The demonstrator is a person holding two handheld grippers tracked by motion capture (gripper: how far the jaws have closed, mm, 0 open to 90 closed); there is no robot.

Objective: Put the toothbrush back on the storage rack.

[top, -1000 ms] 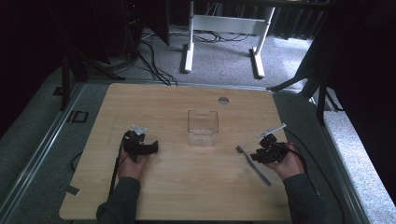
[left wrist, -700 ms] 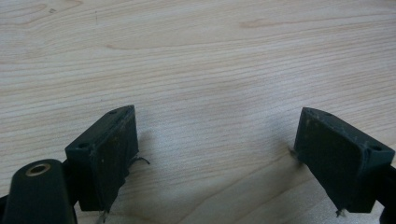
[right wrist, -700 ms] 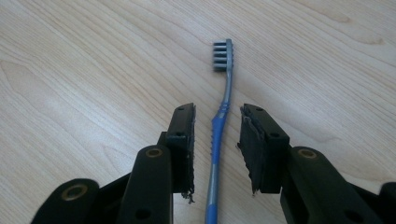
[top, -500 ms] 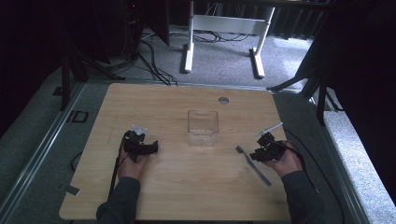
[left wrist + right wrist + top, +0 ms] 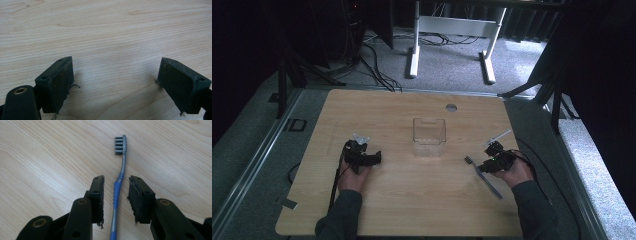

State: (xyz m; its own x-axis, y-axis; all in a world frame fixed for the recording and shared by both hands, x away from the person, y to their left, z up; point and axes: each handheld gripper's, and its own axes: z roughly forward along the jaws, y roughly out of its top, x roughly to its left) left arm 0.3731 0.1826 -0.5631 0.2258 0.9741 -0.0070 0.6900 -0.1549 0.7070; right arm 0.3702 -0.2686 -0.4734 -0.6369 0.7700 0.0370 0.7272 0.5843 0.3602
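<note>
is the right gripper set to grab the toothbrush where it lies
Probably yes: the right gripper is open with a jaw on each side of the toothbrush handle, which lies flat on the table with nothing between them.

wooden table (image 5: 412, 200), grey carpet (image 5: 452, 65), dark surroundings

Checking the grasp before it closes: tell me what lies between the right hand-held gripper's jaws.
The toothbrush handle lies on the table between the open jaws of the right hand-held gripper, with a gap on each side. The right gripper view shows this.
</note>
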